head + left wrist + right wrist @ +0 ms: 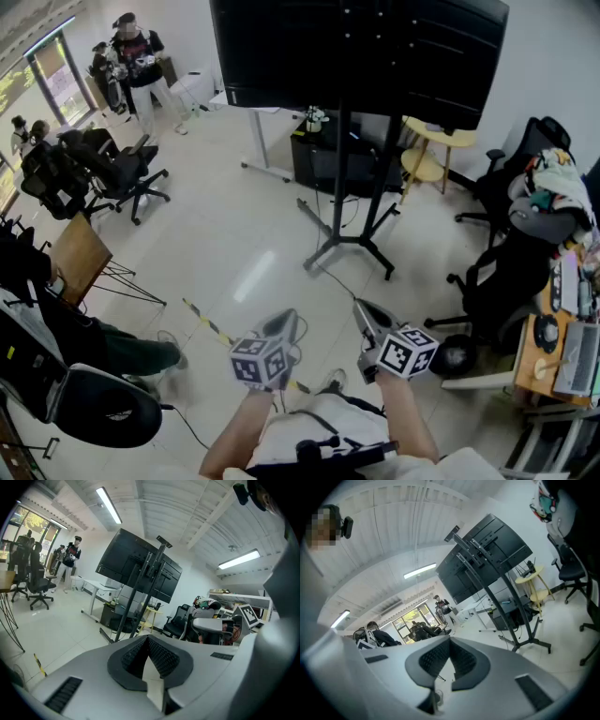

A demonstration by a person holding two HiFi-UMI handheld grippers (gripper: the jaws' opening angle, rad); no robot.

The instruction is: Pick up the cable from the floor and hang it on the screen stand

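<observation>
Head view: the left hand-held gripper (281, 324) and right hand-held gripper (366, 315) are held fully closed and empty. The thin dark cable (339, 279) is seen on the pale floor (234, 244) by the base of the black metal screen stand (342, 187). Picking up and hanging are judged not yet done.

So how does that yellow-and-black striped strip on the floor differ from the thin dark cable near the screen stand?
The striped strip is thicker and banded yellow and black; the dark cable is thin and plain. The strip runs diagonally at the left, passing behind the left gripper; the dark cable leads from the foot of the screen stand toward the right gripper. Both lie on the floor.
</observation>
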